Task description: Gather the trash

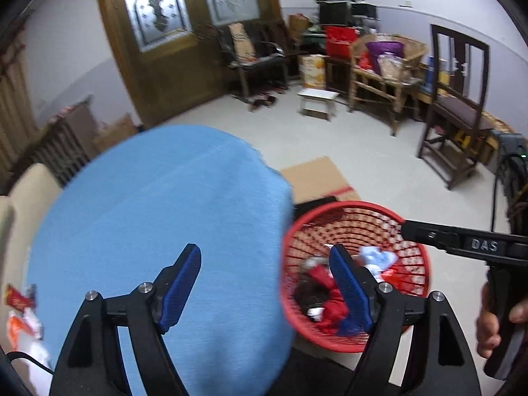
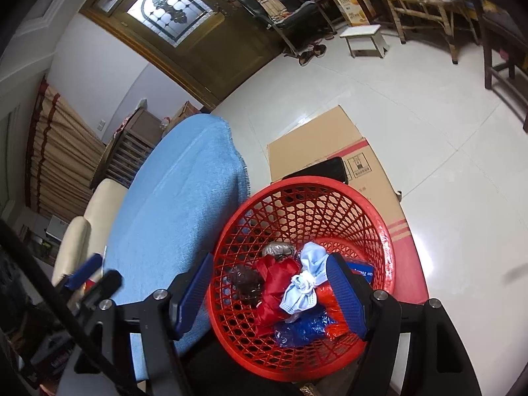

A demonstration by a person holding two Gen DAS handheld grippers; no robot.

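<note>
Hovering above the red basket [image 2: 379,227], the right gripper [image 2: 269,292] has its jaws spread, empty. Crumpled trash [image 2: 298,288] lies inside at 6 o'clock. The left gripper [image 1: 264,283], also spread, straddles the blue tablecloth [image 1: 148,211]; wrappers [image 1: 23,313], blurry, possibly lie at 9 o'clock.

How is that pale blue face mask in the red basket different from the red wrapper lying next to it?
The face mask is pale blue and white, soft cloth bunched into a knot; the red wrapper is shiny, creased and deep red. The mask lies on top of the pile, the wrapper partly under it. Both are crumpled trash inside the red basket.
</note>
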